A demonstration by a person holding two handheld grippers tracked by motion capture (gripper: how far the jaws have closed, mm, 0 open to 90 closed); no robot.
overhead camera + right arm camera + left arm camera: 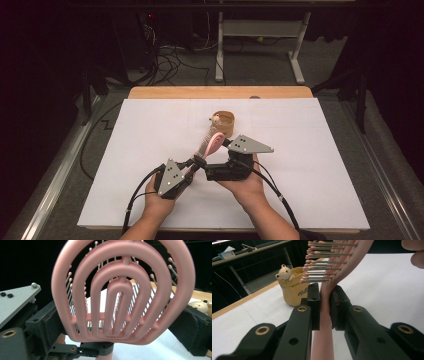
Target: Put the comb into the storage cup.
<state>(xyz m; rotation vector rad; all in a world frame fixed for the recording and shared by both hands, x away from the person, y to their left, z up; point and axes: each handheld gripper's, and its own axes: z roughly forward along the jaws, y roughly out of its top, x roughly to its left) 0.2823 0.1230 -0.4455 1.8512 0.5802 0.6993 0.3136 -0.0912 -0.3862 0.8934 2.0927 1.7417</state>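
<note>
A pink hairbrush (209, 142) with metal bristles stands tilted over the white table top. My left gripper (196, 162) is shut on its handle; in the left gripper view the jaws (325, 305) pinch the pink handle (323, 340) just below the bristles. My right gripper (220, 145) comes from the right and spans the brush head. In the right gripper view the ribbed back of the head (122, 265) sits between the wide-set jaws (121, 323), both pads against its edges. A tan cup with a small bear figure (223, 122) stands just behind the brush.
A white sheet (300, 190) covers the table, with a wooden strip (220, 92) along the far edge. Beyond the table are desk legs (219, 55) and cables on a dark floor. A person's fingertips (414, 250) show near the brush head.
</note>
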